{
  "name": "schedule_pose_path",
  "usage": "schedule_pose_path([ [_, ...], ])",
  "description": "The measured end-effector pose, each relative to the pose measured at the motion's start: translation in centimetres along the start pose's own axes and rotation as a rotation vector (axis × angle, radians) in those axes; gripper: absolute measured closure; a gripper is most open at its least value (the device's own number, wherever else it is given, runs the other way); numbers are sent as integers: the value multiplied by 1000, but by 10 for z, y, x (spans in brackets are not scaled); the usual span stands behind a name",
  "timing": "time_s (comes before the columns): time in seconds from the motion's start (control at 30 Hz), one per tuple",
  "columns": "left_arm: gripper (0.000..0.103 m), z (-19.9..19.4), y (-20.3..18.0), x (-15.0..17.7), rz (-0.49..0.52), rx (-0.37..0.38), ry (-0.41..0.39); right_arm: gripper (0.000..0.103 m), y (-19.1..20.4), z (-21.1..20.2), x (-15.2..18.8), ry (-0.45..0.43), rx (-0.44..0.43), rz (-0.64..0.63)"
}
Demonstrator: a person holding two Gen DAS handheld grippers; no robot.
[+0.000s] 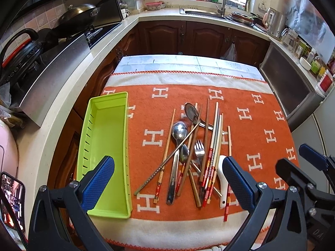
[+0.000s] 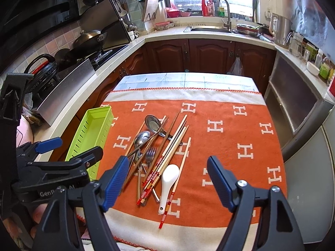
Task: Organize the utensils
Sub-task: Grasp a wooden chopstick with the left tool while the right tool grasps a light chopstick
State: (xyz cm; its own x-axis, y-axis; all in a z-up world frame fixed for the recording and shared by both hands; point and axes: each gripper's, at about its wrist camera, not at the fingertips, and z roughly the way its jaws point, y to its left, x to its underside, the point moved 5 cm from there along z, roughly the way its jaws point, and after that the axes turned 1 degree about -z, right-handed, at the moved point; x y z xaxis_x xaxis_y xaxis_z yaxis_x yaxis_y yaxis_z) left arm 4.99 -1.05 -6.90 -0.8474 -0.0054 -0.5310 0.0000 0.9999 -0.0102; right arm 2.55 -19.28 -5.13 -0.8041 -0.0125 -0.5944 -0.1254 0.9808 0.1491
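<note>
With both the left gripper (image 1: 168,179) and right gripper (image 2: 167,183) hovering wide apart and empty, the tangled pile of chopsticks, steel spoons and fork (image 1: 194,146) lies on the orange blanket (image 1: 261,125) beside the empty lime-green plastic tray (image 1: 108,129), so lifting the topmost loose piece first seems wisest.

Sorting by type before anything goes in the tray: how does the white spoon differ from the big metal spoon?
The white spoon is opaque white, short and thick-handled; the big metal spoon is shiny, with a long flat handle. The white spoon lies at the pile's right edge, the big metal spoon on its left under crossing chopsticks. Both lie bowl away from the cameras.
</note>
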Motion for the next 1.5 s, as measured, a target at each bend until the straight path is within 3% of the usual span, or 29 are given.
schedule_pose_path([
  [0.1,1,5,4,-9,-1,14,-25,37,-11,8,-4,26,-24,32],
  [0.27,1,22,8,-22,30,-33,-56,52,-26,33,-7,99,-76,81],
  [0.47,2,61,4,-18,10,72,17,67,-35,85,10,200,-118,113],
  [0.67,17,95,-17,-1,48,109,62,80,-46,133,28,261,-103,156],
  [0.73,30,102,-21,3,54,125,76,82,-48,145,31,264,-93,164],
  [0.8,36,109,-27,6,56,147,97,84,-49,154,32,272,-75,165],
  [0.97,37,112,-40,9,80,173,92,85,-41,173,38,299,-18,111],
  [1.07,38,112,-48,9,101,181,85,93,-35,174,42,269,46,40],
  [1.23,64,116,-61,10,129,239,106,96,-51,169,45,264,33,86],
  [1.43,86,127,-84,20,161,345,150,97,-77,159,52,265,25,163],
  [1.5,89,132,-93,24,173,370,163,97,-85,154,57,260,9,192],
])
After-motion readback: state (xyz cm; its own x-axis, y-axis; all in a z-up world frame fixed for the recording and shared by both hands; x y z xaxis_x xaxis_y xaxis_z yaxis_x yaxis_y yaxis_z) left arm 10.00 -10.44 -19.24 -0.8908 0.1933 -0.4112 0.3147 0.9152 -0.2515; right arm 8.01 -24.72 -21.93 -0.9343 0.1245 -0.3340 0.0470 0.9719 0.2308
